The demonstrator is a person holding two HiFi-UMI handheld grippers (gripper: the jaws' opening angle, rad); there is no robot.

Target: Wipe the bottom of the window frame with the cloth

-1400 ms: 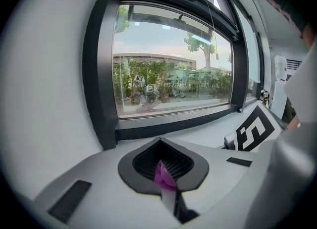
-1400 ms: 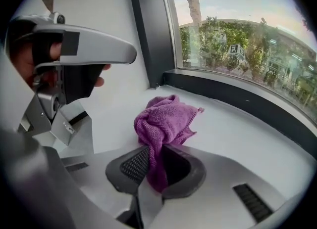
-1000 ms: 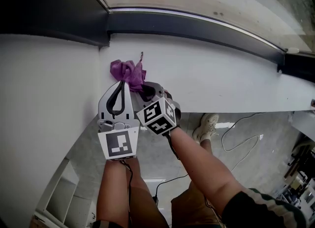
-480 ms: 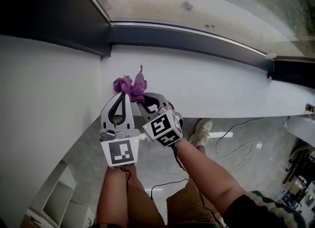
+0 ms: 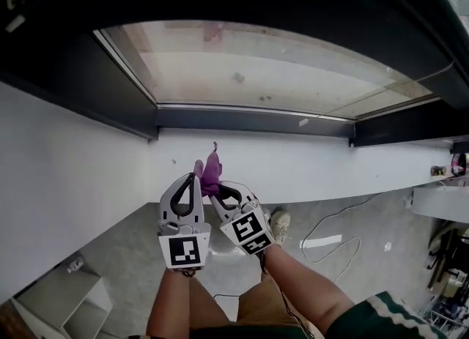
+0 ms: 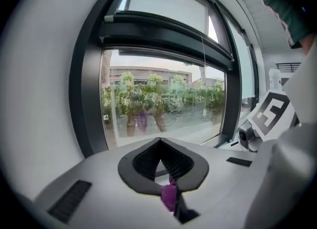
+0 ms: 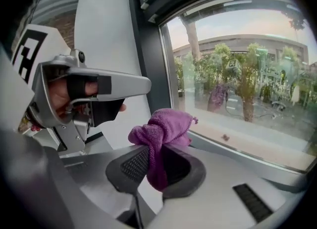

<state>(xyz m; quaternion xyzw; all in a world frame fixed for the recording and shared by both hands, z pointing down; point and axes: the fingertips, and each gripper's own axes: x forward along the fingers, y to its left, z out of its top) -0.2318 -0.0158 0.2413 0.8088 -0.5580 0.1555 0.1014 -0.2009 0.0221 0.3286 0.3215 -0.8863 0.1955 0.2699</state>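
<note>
A purple cloth (image 5: 210,173) stands bunched between my two grippers, in front of the white sill (image 5: 315,162) and below the window's dark bottom frame (image 5: 249,119). My right gripper (image 5: 215,187) is shut on the cloth (image 7: 161,131), which bulges over its black pads and hangs down between them. My left gripper (image 5: 195,177) is shut beside it. A small purple bit of the cloth (image 6: 169,196) shows pinched between the left pads (image 6: 143,161). The bottom frame (image 7: 237,160) runs just beyond the right gripper (image 7: 158,166).
The dark left upright of the frame (image 5: 110,88) meets the bottom rail at the corner. Below lie grey floor, a white cable (image 5: 330,231), a shoe (image 5: 279,222) and a white shelf unit (image 5: 69,301). Trees and a building show through the glass (image 6: 163,104).
The head view has tilted up, so more of the window shows. The grippers and cloth sit lower in the picture. The cloth is drawn up narrower between the two grippers, which stay side by side.
</note>
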